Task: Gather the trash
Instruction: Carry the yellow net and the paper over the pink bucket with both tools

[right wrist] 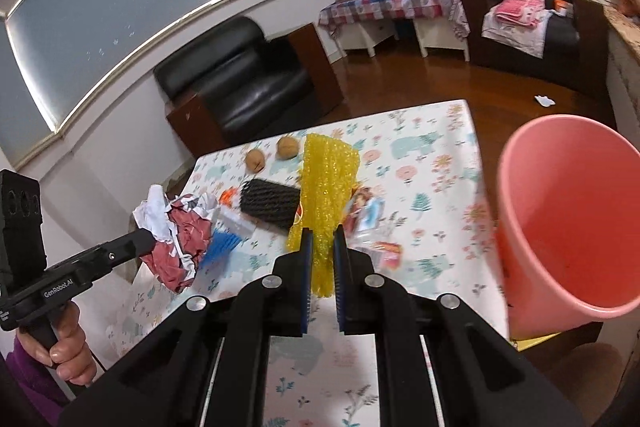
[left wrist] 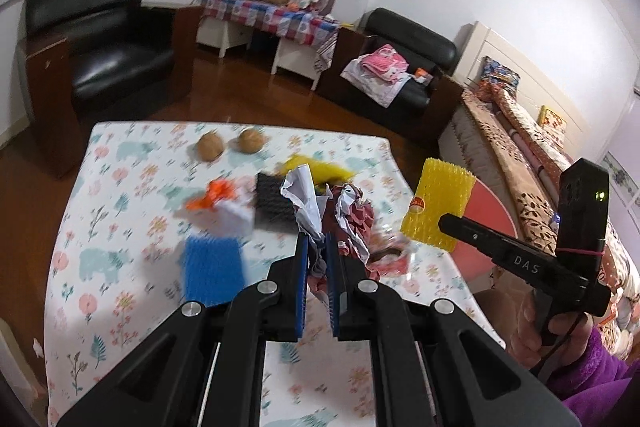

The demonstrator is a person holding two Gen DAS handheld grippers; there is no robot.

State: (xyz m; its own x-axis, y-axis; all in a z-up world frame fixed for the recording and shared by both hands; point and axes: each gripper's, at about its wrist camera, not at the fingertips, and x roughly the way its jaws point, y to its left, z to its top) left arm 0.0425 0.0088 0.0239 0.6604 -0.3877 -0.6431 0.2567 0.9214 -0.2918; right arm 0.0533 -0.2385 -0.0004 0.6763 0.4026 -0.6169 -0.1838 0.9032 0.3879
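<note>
My left gripper point(left wrist: 317, 247) is shut on a crumpled red and white paper wad point(left wrist: 344, 215), held above the table; the wad also shows in the right wrist view point(right wrist: 176, 235). My right gripper point(right wrist: 321, 239) is shut on a yellow foam net sleeve point(right wrist: 326, 183), lifted above the table; the sleeve shows in the left wrist view point(left wrist: 438, 205). A pink bin point(right wrist: 568, 219) stands at the table's right edge. Still on the floral tablecloth point(right wrist: 432, 163) lie a black foam net point(right wrist: 272, 203), a blue foam net point(left wrist: 214, 265), orange and white scraps point(left wrist: 222, 205) and a clear wrapper point(right wrist: 380, 247).
Two brown walnuts point(left wrist: 230, 143) lie near the table's far edge. Black armchairs point(right wrist: 236, 83) stand beyond the table on a wooden floor, with a checked side table point(right wrist: 400, 7) and a bed point(left wrist: 520, 163) to the right.
</note>
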